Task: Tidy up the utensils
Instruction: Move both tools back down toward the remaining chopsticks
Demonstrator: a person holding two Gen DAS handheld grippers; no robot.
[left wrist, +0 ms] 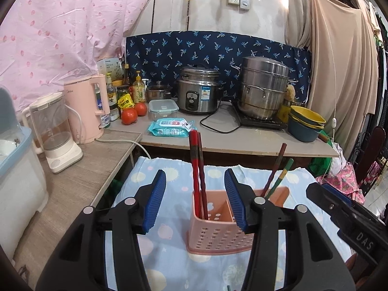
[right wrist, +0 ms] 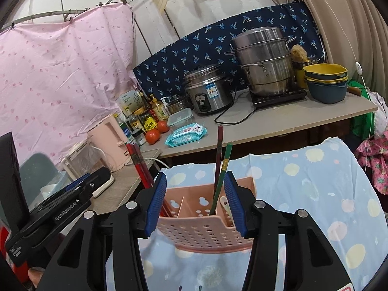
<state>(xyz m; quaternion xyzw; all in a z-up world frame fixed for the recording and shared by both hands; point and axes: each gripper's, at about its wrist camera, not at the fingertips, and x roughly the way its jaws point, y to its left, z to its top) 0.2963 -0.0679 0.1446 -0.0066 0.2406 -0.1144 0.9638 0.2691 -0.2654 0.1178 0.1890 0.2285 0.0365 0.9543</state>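
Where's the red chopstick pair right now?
The red chopstick pair stands upright in the left compartment of the pink utensil holder on the blue dotted cloth, centred in the left wrist view.

A holder (left wrist: 218, 228) stands on a cloth (left wrist: 169, 242) that covers a low table, in front of a counter (left wrist: 242, 140). An inner wall divides the holder into a left and a right compartment. Two chopsticks (left wrist: 197, 169) stand in the left compartment; two more chopsticks (left wrist: 278, 169) lean to the right in the right one. On the counter behind, a rice cooker (left wrist: 198, 92) sits left of a steamer pot (left wrist: 264, 89), with stacked bowls (left wrist: 306, 123) at the right end. A wipes pack (left wrist: 169, 126) lies before the cooker, tomatoes (left wrist: 133, 112) to its left. A kettle (left wrist: 87, 109) stands on a side counter at the left.
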